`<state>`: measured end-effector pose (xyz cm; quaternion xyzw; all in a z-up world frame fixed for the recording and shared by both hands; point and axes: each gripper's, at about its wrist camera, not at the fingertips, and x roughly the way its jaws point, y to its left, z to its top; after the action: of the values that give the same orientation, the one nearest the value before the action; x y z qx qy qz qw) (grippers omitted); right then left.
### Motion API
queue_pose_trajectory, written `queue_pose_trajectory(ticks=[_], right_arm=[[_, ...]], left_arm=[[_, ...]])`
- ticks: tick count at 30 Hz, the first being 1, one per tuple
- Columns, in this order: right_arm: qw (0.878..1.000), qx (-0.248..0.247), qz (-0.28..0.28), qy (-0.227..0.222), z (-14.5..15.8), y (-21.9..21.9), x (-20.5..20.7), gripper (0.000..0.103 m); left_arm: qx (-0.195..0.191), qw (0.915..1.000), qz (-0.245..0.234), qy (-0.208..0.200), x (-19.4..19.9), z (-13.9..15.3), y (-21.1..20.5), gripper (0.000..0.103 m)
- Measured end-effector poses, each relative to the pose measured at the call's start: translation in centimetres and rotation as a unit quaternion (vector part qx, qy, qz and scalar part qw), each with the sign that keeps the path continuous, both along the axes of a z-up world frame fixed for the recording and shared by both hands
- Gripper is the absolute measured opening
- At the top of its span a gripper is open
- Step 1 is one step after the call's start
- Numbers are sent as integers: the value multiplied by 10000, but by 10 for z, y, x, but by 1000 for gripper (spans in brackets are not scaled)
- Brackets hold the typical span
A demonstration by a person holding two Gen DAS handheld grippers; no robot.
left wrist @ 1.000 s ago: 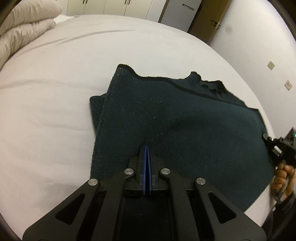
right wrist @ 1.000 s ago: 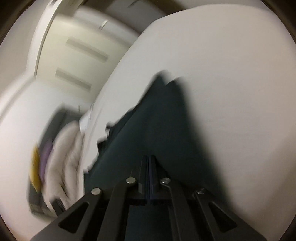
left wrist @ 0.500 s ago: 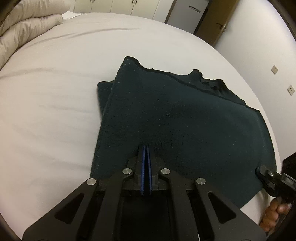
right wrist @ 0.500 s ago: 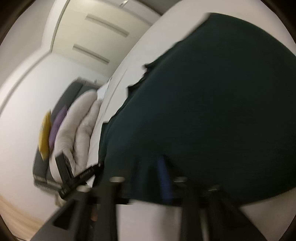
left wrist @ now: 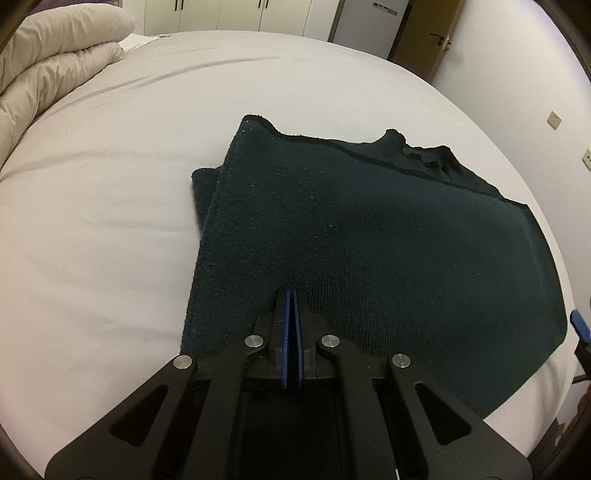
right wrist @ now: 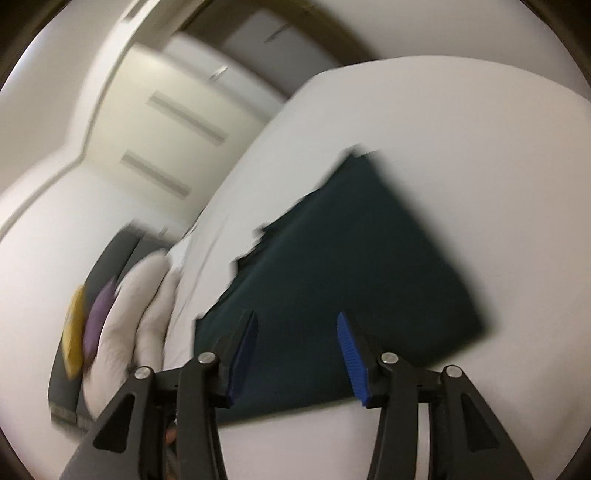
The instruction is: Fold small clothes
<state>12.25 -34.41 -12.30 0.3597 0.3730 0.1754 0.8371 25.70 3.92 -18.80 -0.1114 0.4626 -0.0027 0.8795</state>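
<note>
A dark teal knit garment (left wrist: 369, 229) lies folded on the white bed (left wrist: 110, 221), its collar at the far edge. My left gripper (left wrist: 290, 295) is shut on the garment's near edge. In the blurred right wrist view the same garment (right wrist: 351, 266) lies flat on the bed. My right gripper (right wrist: 297, 325) is open and empty, just above the garment's near edge. One blue fingertip of the right gripper (left wrist: 580, 325) shows at the right edge of the left wrist view.
A folded beige duvet (left wrist: 48, 62) lies at the bed's far left. White wardrobes (left wrist: 258, 14) and a door (left wrist: 436, 40) stand behind the bed. Yellow and purple cushions (right wrist: 85, 325) sit on a grey sofa beside the bed.
My right gripper has let go of the garment and opened, and has drawn back to its near edge. My left gripper stays shut on the near edge.
</note>
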Motion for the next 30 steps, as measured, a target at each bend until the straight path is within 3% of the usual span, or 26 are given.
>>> queue_pose_trajectory(ticks=[5,7,8,9,10,13,19,25,27,28,30], right_arm=[[9975,22,695,94,-11,59,21,58],[9962,-21,741,461,-33,67,29,69],[9949,-65,712,705,-46,68,34,68],[9956,-88,688,633,-54,58,30,66],[9966,-152,681,437,-52,58,26,66],[9957,-368,749,406,-46,62,22,66],[9979,-177,579,239,-18,46,8,67],[9979,-15,639,-60,7,47,-4,67],[9977,14,673,-90,7,50,-8,67],[9976,16,690,-99,7,51,-10,67],[9974,50,714,-97,6,52,-15,67]], left_arm=[[27,10000,-12,-7,-1,-1,-1,3],[63,10000,-21,-19,-2,-1,-2,3],[56,10000,-18,-23,-2,-1,-2,3],[40,10000,-14,-29,-2,-1,-2,3],[25,10000,-11,-34,-2,-1,-2,3],[21,10000,4,-47,-5,-1,-1,3],[-37,10000,61,-19,-13,12,0,4],[-537,9976,447,-20,-47,25,14,5],[-714,9956,612,-45,-65,27,18,11],[-824,9942,683,-82,-73,28,21,21],[-1151,9896,835,-213,-92,29,27,56]])
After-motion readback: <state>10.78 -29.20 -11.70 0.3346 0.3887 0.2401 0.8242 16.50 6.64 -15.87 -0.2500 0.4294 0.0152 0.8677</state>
